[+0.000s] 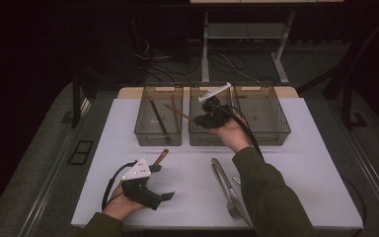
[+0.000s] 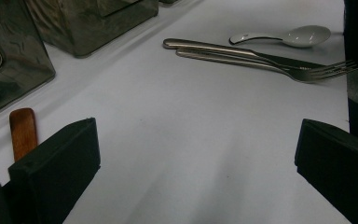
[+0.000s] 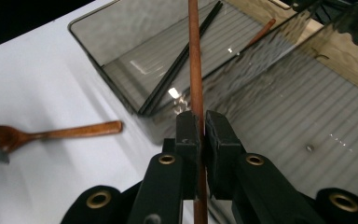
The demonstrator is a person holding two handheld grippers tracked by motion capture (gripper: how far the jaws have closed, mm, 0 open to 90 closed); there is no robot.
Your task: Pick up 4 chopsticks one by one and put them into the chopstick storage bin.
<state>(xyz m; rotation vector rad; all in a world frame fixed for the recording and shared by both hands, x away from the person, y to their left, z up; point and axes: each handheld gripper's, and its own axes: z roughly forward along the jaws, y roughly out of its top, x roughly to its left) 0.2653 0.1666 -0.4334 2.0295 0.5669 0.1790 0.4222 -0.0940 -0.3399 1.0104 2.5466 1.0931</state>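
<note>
1. On the white table (image 1: 296, 148), three clear bins stand in a row along the far edge: a left bin (image 1: 143, 133), a middle bin (image 1: 193, 137) and a right bin (image 1: 276, 129).
2. Over the middle bin the right gripper (image 3: 198, 126) is clamped on a brown chopstick (image 3: 195, 56); its jaws press the stick from both sides, and the stick runs out above the left bin.
3. Inside the left bin lie a pair of black chopsticks (image 3: 182, 58) and another brown chopstick (image 3: 262, 31).
4. Near the front left of the table the left gripper (image 1: 157, 181) is held in the person's left hand (image 1: 118, 205), its jaws spread wide with only bare tabletop between them.
5. A wooden spoon (image 3: 51, 133) lies on the table just in front of the left bin, its handle end showing beside the left gripper's jaw.
6. Toward the front right lie a knife (image 2: 223, 49) and a fork (image 2: 307, 72) side by side, touching, with a white spoon (image 2: 303, 35) just beyond them.
</note>
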